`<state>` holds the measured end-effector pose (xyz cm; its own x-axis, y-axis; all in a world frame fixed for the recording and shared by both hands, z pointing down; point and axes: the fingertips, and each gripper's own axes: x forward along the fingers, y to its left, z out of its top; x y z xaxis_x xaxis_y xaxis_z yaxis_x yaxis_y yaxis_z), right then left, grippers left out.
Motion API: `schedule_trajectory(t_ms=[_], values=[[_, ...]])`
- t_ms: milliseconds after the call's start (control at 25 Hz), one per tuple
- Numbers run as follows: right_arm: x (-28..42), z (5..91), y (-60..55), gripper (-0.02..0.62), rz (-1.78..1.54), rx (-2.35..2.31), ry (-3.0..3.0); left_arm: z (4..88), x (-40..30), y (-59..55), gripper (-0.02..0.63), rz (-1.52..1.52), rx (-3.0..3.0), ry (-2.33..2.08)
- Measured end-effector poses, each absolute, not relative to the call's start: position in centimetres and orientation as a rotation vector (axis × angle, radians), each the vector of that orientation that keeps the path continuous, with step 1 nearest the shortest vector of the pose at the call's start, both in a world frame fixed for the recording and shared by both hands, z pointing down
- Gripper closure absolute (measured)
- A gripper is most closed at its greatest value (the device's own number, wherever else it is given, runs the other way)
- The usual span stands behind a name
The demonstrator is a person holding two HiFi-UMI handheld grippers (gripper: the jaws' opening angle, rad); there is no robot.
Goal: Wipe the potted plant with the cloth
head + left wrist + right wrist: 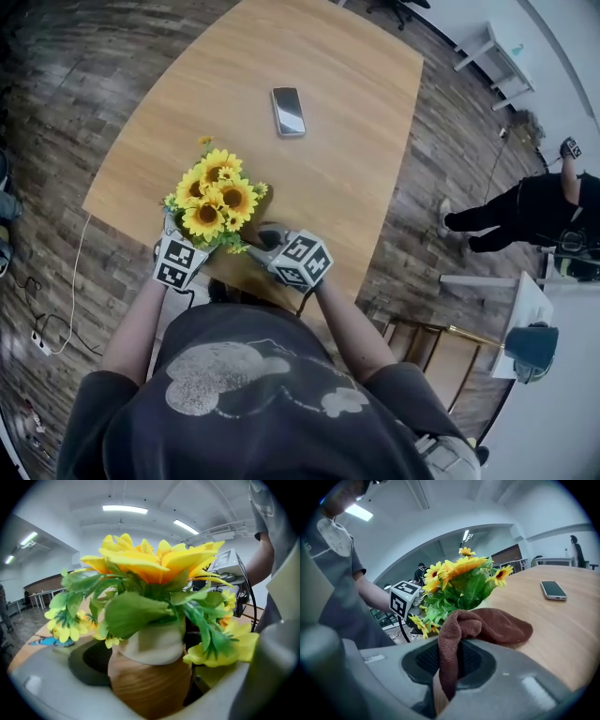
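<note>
A potted plant [216,202] with yellow sunflowers and green leaves stands near the wooden table's front edge. Its brown and white pot [150,667] sits between the jaws of my left gripper [180,251], which is shut on it. A brown cloth [480,627] is pinched in my right gripper [278,246], shut on it, with the loose part bunched on the table just right of the plant [459,585]. In the head view the cloth [272,234] shows as a dark lump beside the leaves.
A phone [288,111] lies face up mid-table, also seen far right in the right gripper view as the phone [553,590]. The table [356,169] edge runs close under both grippers. A person [525,211] stands on the floor at right, near white furniture [497,47].
</note>
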<state>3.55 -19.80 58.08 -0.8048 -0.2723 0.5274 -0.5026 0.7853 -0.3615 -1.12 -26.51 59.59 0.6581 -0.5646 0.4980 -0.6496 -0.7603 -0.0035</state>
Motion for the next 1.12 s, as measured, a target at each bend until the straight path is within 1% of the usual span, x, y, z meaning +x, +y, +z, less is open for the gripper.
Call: schedule_trajectory(t_ms=[80, 160, 600, 760, 960, 1120], values=[[3.4, 58.2, -19.9, 0.548, 0.683, 0.589, -2.521, 59.6, -1.5, -26.7, 0.069, 0.715, 2.664, -1.036], [3.2, 58.2, -20.0, 0.548, 0.682, 0.583, -2.523, 59.7, -2.0, -26.5, 0.069, 0.715, 2.624, -1.074], [-0.4, 57.7, -19.0, 0.548, 0.638, 0.443, -2.563, 60.0, -6.2, -24.5, 0.087, 0.729, 2.476, -1.292], [-1.3, 57.1, -18.6, 0.548, 0.634, 0.412, -2.589, 60.2, -6.3, -24.1, 0.089, 0.718, 2.446, -1.314], [1.7, 55.8, -19.0, 0.548, 0.672, 0.545, -2.615, 59.1, -4.6, -24.7, 0.086, 0.609, 2.423, -1.319], [6.9, 54.8, -20.5, 0.548, 0.703, 0.754, -2.607, 57.6, -2.5, -25.6, 0.044, 0.530, 2.457, -1.340]])
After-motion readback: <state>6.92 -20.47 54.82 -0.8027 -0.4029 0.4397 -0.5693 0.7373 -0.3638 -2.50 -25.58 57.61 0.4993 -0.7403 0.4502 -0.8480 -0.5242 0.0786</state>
